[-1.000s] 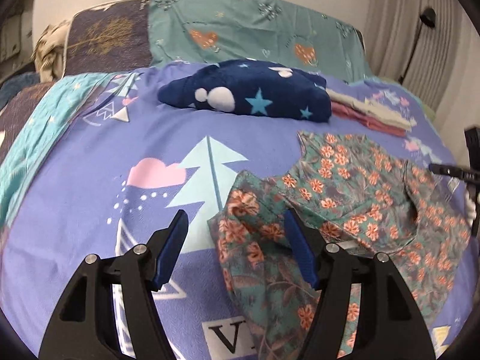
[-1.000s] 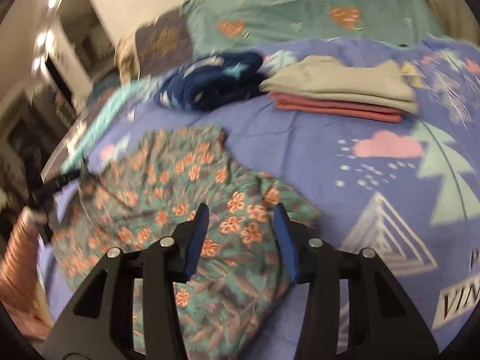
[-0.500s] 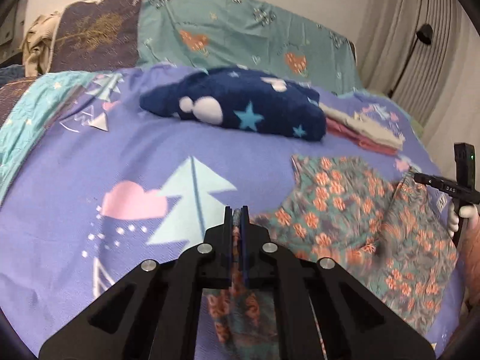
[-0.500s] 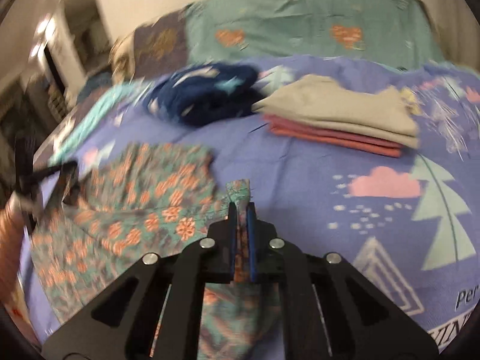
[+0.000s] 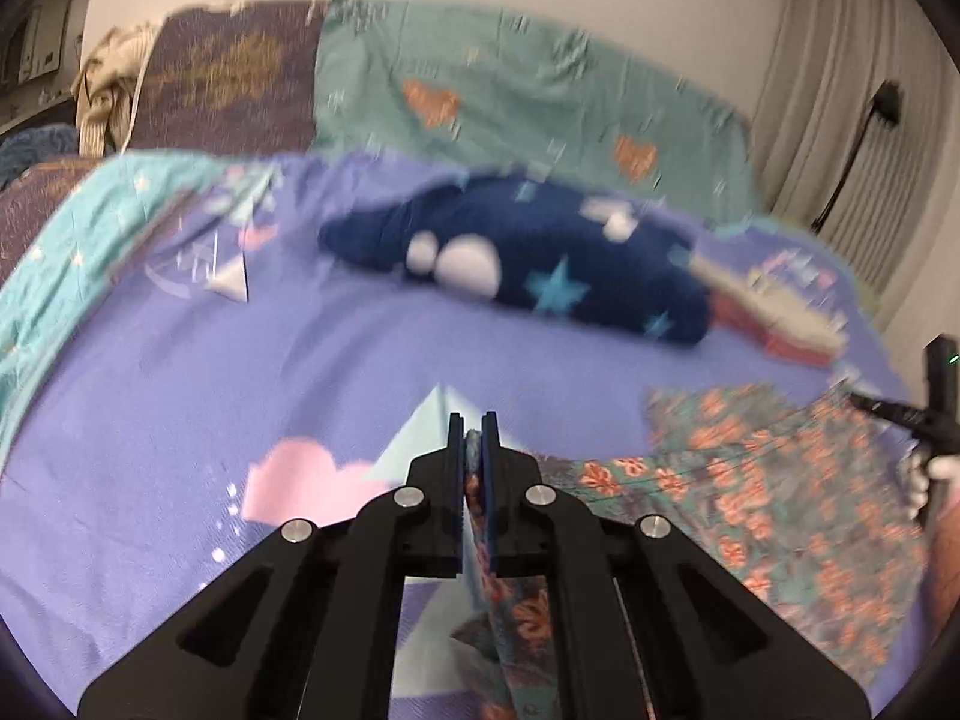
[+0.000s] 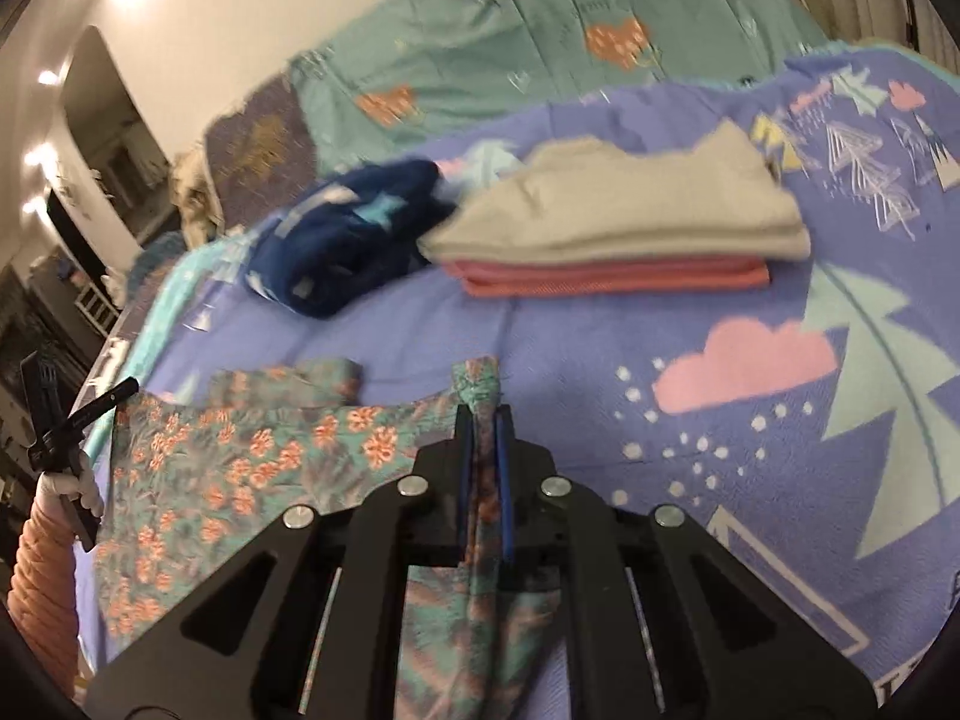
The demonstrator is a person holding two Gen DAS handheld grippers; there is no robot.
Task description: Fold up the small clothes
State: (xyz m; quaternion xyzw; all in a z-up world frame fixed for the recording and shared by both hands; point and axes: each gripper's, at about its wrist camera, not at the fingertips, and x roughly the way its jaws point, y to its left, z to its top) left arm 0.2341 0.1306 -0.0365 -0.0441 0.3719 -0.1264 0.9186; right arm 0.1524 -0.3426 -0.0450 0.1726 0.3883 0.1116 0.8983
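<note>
The left gripper [image 5: 473, 468] is clamped on one edge of the floral garment [image 5: 750, 480], and the right gripper [image 6: 482, 456] pinches another edge [image 6: 240, 468]; the rest lies spread on the bed [image 6: 600, 330]. Beyond sit a navy star-print bundle [image 6: 348, 234] and a folded stack [image 6: 612, 228]. Both pinches look thin, so uneven pulling could slip a corner free or skew the fold.

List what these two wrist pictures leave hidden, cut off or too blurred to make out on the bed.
- Floral garment: near part hidden under the right gripper; type unclear.
- Same garment, left wrist view: corner pinched in the left gripper, lower edge cut off.
- Navy star-print item: motion-blurred, shape unclear.
- Folded stack: number of pieces uncertain.
</note>
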